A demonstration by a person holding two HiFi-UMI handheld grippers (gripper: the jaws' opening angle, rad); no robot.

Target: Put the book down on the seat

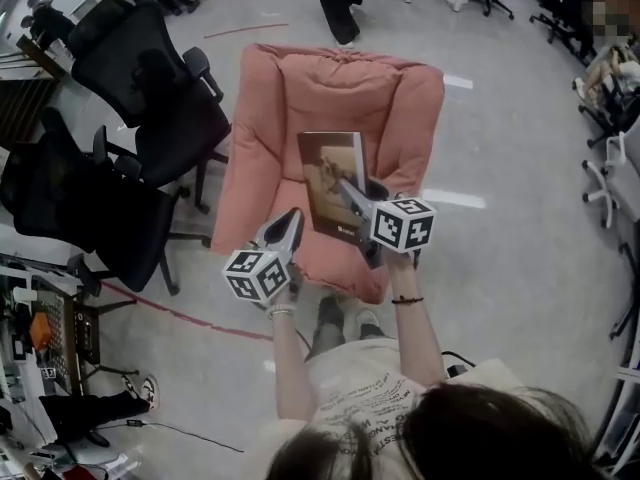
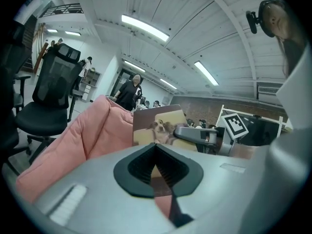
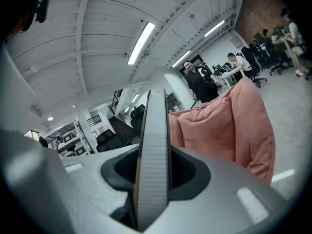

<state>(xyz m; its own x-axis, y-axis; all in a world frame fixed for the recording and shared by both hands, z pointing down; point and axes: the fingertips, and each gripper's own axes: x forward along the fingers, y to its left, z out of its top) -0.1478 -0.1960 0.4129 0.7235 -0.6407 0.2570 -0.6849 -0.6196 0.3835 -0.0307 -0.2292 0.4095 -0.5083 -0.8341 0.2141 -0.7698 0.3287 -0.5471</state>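
Observation:
A pink cushioned armchair (image 1: 270,138) stands in front of me. Above its seat hangs a book (image 1: 330,178) with a dog on its cover, upright on edge. My right gripper (image 1: 350,196) is shut on its lower right part. In the right gripper view the book's page edge (image 3: 153,155) runs straight up between the jaws. My left gripper (image 1: 290,218) hovers over the seat's front left, just left of the book. It is shut and holds nothing. The left gripper view shows the book (image 2: 161,126) and the right gripper (image 2: 195,133) beyond the pink armrest (image 2: 97,130).
Two black office chairs (image 1: 150,88) (image 1: 80,208) stand close to the armchair's left side. A person (image 1: 340,3) walks behind its back. Red tape (image 1: 180,313) crosses the floor at the left. More chairs (image 1: 610,118) line the right edge. My feet (image 1: 340,318) touch the seat front.

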